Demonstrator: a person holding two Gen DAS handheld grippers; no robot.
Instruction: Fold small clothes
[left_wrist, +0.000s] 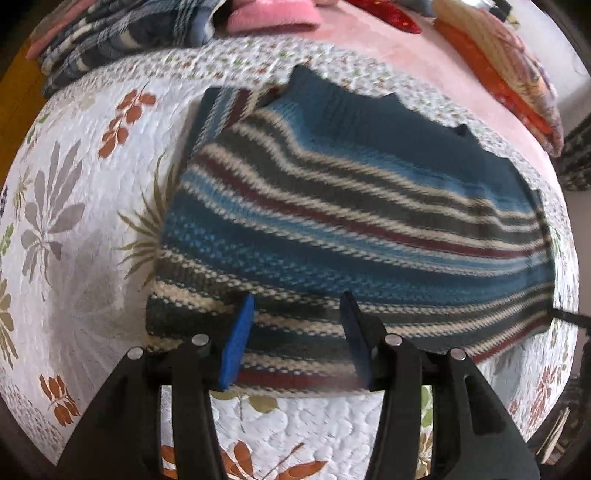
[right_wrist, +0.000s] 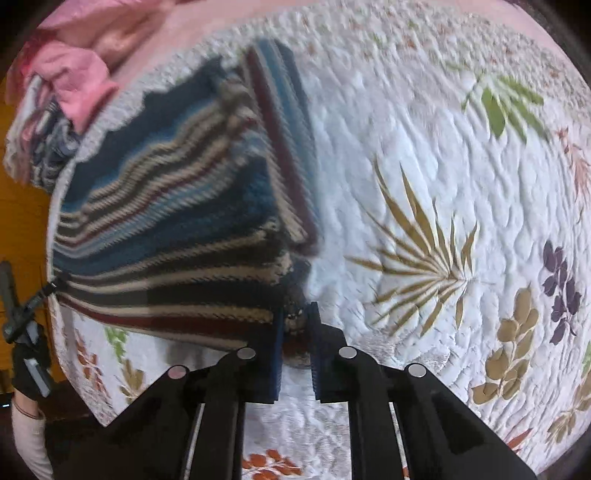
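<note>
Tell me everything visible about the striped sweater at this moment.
The striped sweater is a chunky knit in teal, cream, dark grey and maroon bands, with a plain teal part at its far end. It lies folded on a white floral quilt. The right gripper pinches its near corner; the left gripper hangs open over its near edge.

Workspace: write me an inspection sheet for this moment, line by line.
Surface: white floral quilt spread over a pink sheet.
Job's things: striped sweater lies partly folded on the quilt.
Clutter: pink cloth, plaid cloth and orange cushions at the far edge.
Grippers: left gripper open over the sweater's near hem; right gripper shut on the sweater's corner.
Cables: nothing seen.
Surroundings: wooden floor; a gloved hand at the edge.
</note>
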